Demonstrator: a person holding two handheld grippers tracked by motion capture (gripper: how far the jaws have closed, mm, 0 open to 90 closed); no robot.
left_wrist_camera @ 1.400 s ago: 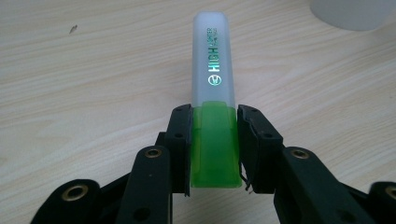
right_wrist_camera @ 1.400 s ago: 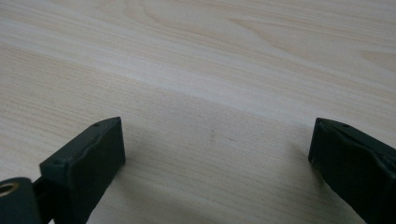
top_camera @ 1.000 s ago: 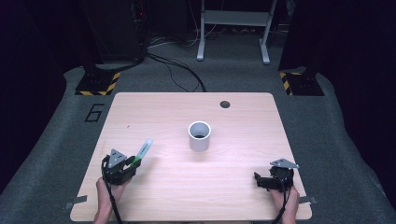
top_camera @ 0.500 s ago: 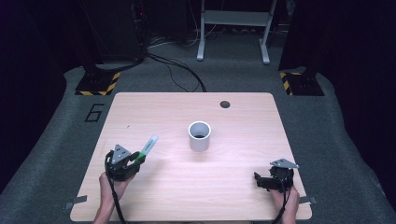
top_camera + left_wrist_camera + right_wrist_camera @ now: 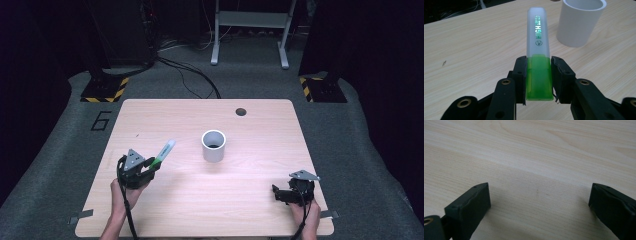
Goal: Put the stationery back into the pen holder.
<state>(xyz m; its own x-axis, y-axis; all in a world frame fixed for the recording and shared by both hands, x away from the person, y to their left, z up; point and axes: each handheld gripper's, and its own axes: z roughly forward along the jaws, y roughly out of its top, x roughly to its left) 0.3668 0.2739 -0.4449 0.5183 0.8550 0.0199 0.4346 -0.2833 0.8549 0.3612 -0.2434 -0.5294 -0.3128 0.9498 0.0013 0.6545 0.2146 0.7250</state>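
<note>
- The left gripper [image 5: 145,167] has its jaws clenched on a green highlighter [image 5: 538,60], one black pad pressed on each side of the bright green barrel.
- In the left gripper view the frosted cap end of the highlighter, with green lettering on it, sticks out well past the jaw tips, while the flat green butt end sits back between the pads.
- In the high view the highlighter [image 5: 164,151] slants out from the jaws, pointing ahead and toward the white cup [image 5: 213,145].
- The white cup [image 5: 580,21] stands upright on the counter [image 5: 260,150], ahead of the left jaws and off to one side of the highlighter's cap, apart from it; its mouth faces up.
- The right gripper [image 5: 539,202] has its jaws released, standing wide with bare wood grain between them and nothing in the gap.
- In the high view the right gripper [image 5: 280,194] sits low over the near right part of the counter, well apart from the cup and the highlighter, with a hand behind it.
</note>
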